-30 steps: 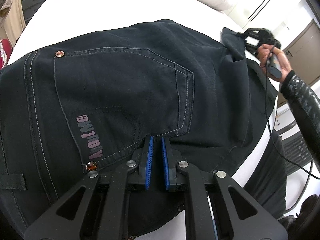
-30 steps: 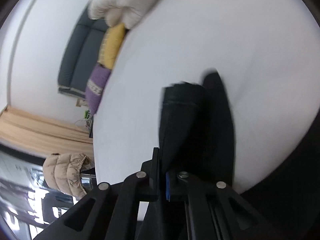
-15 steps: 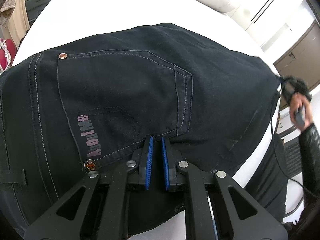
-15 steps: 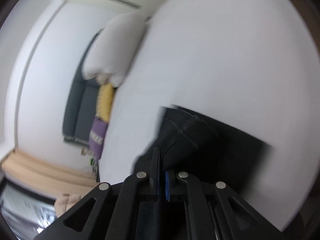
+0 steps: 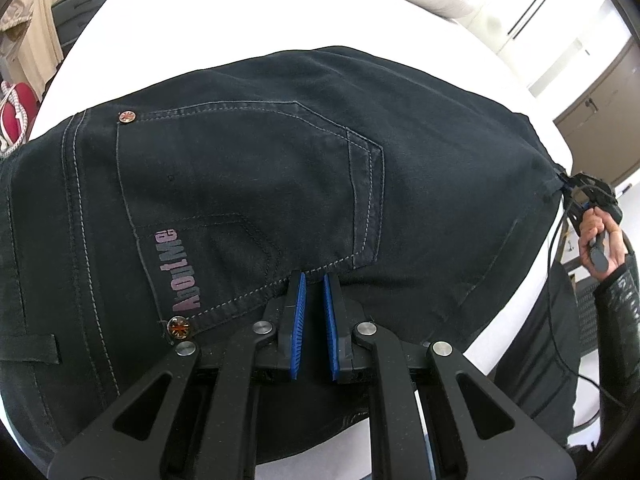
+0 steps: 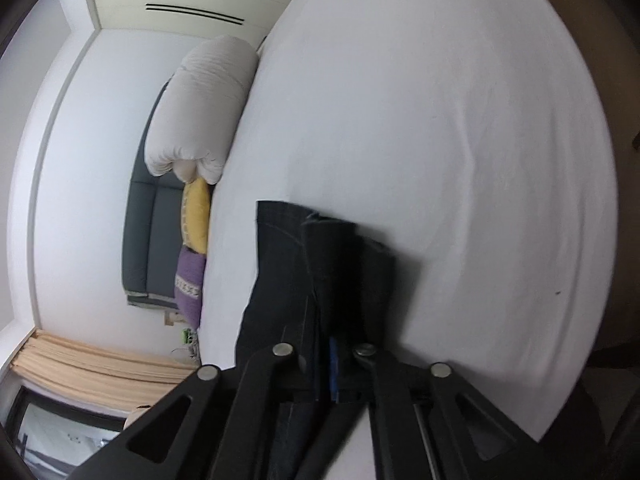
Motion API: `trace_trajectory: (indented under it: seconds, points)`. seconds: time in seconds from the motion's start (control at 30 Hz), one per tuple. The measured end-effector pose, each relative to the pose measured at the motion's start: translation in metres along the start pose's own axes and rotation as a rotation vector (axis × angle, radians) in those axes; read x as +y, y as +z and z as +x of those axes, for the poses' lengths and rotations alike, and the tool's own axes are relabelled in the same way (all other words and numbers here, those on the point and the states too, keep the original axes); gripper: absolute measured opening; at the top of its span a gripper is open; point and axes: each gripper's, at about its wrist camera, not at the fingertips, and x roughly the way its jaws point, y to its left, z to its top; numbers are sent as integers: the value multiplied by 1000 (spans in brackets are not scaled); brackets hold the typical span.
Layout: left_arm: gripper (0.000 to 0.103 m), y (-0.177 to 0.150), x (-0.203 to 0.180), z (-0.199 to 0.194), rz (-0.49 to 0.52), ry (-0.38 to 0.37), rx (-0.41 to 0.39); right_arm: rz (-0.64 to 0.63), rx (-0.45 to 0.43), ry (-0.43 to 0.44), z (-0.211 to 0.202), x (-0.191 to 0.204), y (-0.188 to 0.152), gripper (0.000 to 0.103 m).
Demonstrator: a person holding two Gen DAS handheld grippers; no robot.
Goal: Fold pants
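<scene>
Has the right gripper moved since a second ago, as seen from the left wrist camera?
Yes. The right gripper, shut on the pants, has moved rightward and down, from over the bed to its right edge.

We see the pants [image 5: 280,168] lying flat on the bed [image 5: 240,12]. A rolled blanket [image 6: 200,108] sits at the far end. Two pillows [image 6: 196,220] lie next to it, against the headboard [image 6: 148,232].

Black gripper [image 5: 314,280] arms, blue ribbed pads, silver screws, dark, possibly glossy sleeve [image 5: 618,308]
</scene>
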Motion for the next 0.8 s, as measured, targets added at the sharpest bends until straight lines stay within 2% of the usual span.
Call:
trace_trajectory:
  seconds: [0.23,0.57,0.7,0.8]
  points:
    - [10,-4,2,-6,6,-1,14,41,-2,-16,-6,-2,0,3]
    - [10,-6,10,-7,8,-23,10,156,22,30,-20,-17,-6,6]
    - [10,-7,14,-11,21,-30,15,126,-4,-21,-22,-14,1,4]
    - [10,-6,16,-11,27,-40,16,143,-7,-27,-21,-20,12,3]
